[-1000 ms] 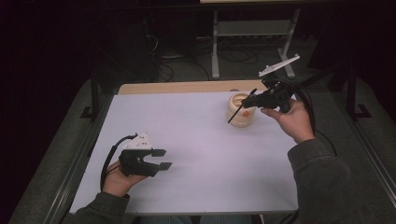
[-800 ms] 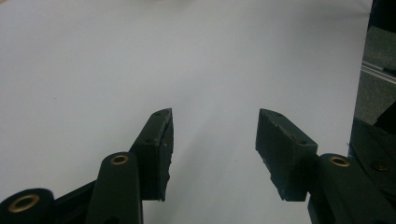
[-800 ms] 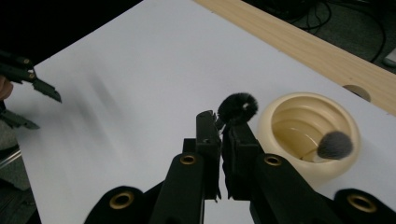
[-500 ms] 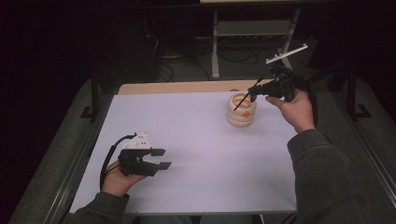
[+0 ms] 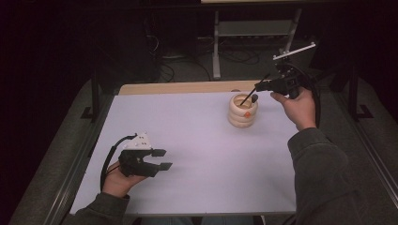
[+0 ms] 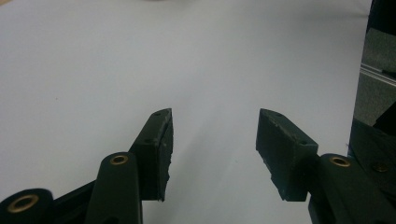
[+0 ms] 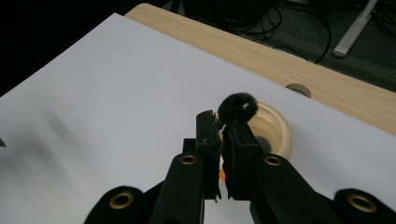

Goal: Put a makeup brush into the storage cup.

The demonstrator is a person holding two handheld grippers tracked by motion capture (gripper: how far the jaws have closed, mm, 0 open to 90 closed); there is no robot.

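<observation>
**Brush over the holder, not yet dropped**

Work was nearly at its end, as I judged it. My right gripper [image 5: 257,87] was clamped on a thin black brush [image 7: 237,108] with a fuzzy round tip, held tilted just above the mouth of the cream ribbed holder [image 5: 242,112] (near the table's [image 5: 197,140] far edge). What seemed left: lowering it in and letting go. My left gripper [image 5: 162,159] rested well apart, jaws spread, holding nothing.
</observation>
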